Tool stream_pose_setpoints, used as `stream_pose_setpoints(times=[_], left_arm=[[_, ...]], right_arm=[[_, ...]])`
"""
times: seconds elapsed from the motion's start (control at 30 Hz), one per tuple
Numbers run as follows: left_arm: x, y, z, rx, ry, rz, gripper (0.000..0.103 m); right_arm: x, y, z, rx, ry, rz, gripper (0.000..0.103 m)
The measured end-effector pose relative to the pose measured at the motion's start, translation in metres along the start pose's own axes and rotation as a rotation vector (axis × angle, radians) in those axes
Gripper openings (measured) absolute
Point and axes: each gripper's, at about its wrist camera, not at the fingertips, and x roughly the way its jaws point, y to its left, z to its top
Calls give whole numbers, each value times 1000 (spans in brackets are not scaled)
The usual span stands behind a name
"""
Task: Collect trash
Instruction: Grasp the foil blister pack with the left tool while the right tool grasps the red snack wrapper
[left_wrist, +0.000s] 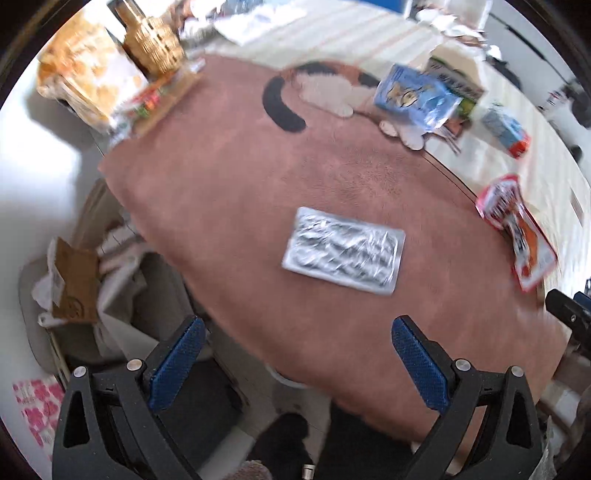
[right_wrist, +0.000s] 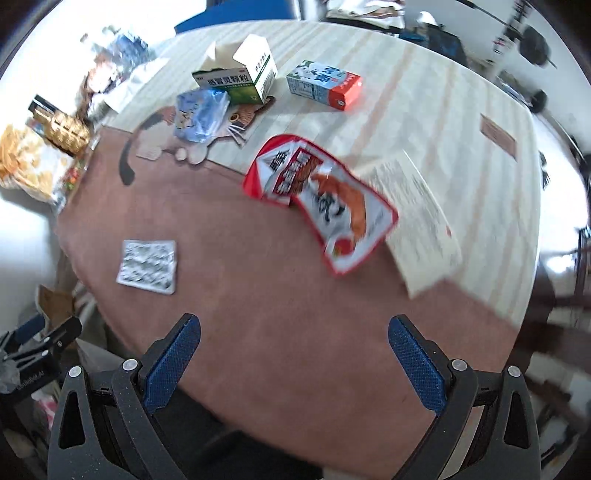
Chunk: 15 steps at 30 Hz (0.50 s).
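A silver foil blister pack (left_wrist: 343, 251) lies flat on the brown mat (left_wrist: 240, 184), ahead of my open, empty left gripper (left_wrist: 297, 332). It also shows in the right wrist view (right_wrist: 147, 266), at the left. A red and white snack wrapper (right_wrist: 321, 199) lies ahead of my open, empty right gripper (right_wrist: 293, 330); in the left view the wrapper (left_wrist: 517, 236) is at the right. A crumpled blue wrapper (right_wrist: 201, 114), an open green medicine box (right_wrist: 240, 81) and a milk carton (right_wrist: 325, 85) lie farther back.
A bin with cardboard and paper (left_wrist: 77, 288) stands on the floor left of the table. A snack bag (left_wrist: 85, 81) and a woven basket (left_wrist: 155, 44) sit at the far left. A paper sheet (right_wrist: 413, 221) lies right of the red wrapper.
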Motion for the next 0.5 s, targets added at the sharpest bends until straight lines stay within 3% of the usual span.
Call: stream_pose_setpoints(times=[0.2, 0.3, 0.4, 0.43, 0.47, 0.5], left_arm=[[38, -23, 32, -82, 100, 31, 103], [55, -26, 38, -113, 149, 29, 103], [69, -24, 43, -149, 196, 14, 103], [74, -23, 45, -163, 210, 8, 103], [79, -21, 47, -183, 227, -3, 103], [85, -17, 50, -222, 247, -32, 103]], right_arm=[[64, 20, 69, -281, 119, -111, 103], [94, 28, 88, -406, 183, -177, 103], [111, 31, 99, -462, 219, -183, 102], [113, 32, 102, -472, 221, -171, 99], [114, 33, 104, -475, 223, -153, 85], [116, 33, 107, -468, 227, -147, 79]])
